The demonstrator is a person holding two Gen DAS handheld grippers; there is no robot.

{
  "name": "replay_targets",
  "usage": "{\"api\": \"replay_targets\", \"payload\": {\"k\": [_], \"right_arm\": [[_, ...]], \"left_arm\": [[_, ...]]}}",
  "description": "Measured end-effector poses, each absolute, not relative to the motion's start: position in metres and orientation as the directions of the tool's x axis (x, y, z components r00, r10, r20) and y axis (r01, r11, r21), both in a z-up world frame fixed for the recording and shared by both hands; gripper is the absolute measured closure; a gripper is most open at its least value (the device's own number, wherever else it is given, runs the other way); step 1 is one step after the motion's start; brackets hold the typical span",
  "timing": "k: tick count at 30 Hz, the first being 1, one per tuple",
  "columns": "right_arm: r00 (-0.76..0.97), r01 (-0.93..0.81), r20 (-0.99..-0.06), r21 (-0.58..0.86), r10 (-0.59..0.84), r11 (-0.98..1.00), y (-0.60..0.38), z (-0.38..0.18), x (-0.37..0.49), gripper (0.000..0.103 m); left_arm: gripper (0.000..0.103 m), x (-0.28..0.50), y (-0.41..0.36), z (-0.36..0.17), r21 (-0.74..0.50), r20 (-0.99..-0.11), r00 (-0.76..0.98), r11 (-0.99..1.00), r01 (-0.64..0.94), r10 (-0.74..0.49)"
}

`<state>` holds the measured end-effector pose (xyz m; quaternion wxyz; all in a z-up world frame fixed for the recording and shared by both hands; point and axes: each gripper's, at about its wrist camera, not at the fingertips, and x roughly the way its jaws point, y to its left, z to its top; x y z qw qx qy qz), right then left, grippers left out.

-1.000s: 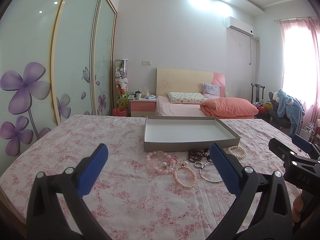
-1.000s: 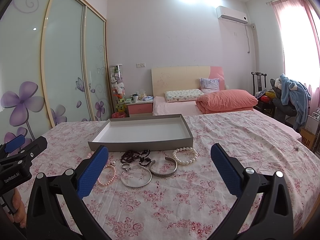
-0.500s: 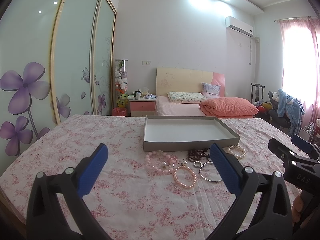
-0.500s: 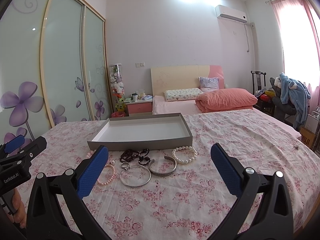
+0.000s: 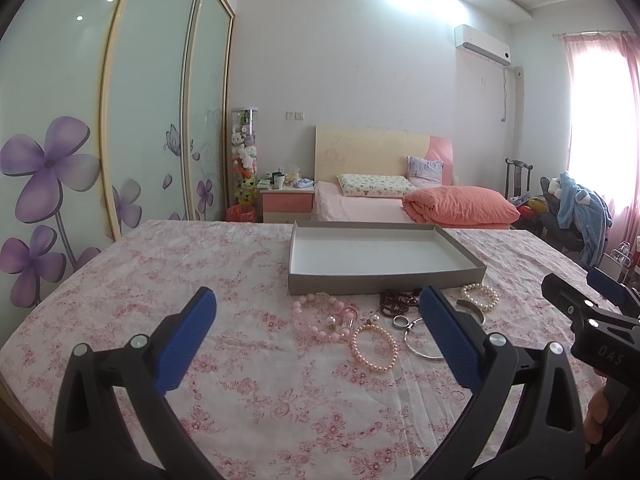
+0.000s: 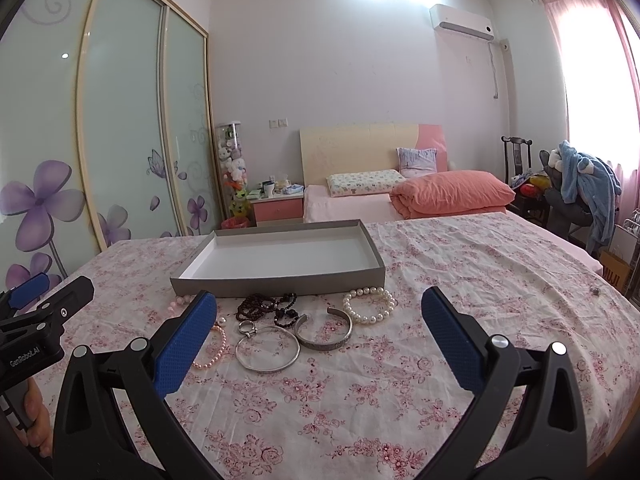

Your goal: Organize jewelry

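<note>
Right, through the left wrist camera my left gripper (image 5: 316, 308) hangs over the floral pink bedspread (image 5: 160, 272) with its jaws spread wide and nothing between them. Ahead lies the grey tray (image 5: 384, 283), white inside and holding nothing. The jewelry sits on the cloth just in front of it: a pink bead bracelet (image 5: 320, 322), a pearl bracelet (image 5: 374, 346), dark beads (image 5: 398, 302) and a small ring (image 5: 400, 321), all untouched. At the right edge I see my right gripper (image 5: 592, 300). Beyond the surface are sliding wardrobe doors (image 5: 120, 120) with purple flowers, a pink nightstand (image 5: 286, 204), a bed with an orange quilt (image 5: 460, 204) and an air conditioner (image 5: 482, 44).

Through the right wrist camera, the right gripper (image 6: 318, 310) also gapes fully, gripping nothing. Between its blue pads lie a silver bangle (image 6: 267, 350), an open silver cuff (image 6: 324, 330) and a white pearl bracelet (image 6: 370, 304), just before the tray's front wall. A curtained window (image 6: 600, 60) glares at right, with a chair draped in blue clothing (image 6: 588, 184).
</note>
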<state>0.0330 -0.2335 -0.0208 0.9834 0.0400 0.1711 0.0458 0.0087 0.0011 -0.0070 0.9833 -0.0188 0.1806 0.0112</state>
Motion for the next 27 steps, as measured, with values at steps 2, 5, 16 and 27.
{"api": "replay_targets", "payload": {"k": [2,5,16,27], "right_arm": [[0.926,-0.074,-0.363,0.107,0.108,0.991,-0.235,-0.025,0.041,0.002],[0.905,-0.055,-0.412,0.128,0.104,0.990,-0.241,-0.028,0.056,0.002],[0.720,0.090,-0.687,0.228,0.095,0.970,-0.287,-0.055,0.147,0.031],[0.618,0.127,-0.784,0.170,0.056,0.977,-0.284,-0.079,0.206,0.074]], "left_arm": [[0.004,0.016,0.004,-0.012,-0.037,-0.382,0.924,0.999,-0.032,0.016],[0.004,0.031,0.010,-0.021,-0.045,-0.444,0.896,0.998,-0.046,0.021],[0.004,0.098,0.036,-0.051,-0.111,-0.685,0.725,0.994,-0.015,-0.066],[0.007,0.138,0.047,-0.064,-0.113,-0.748,0.658,0.994,0.000,-0.085]]}}
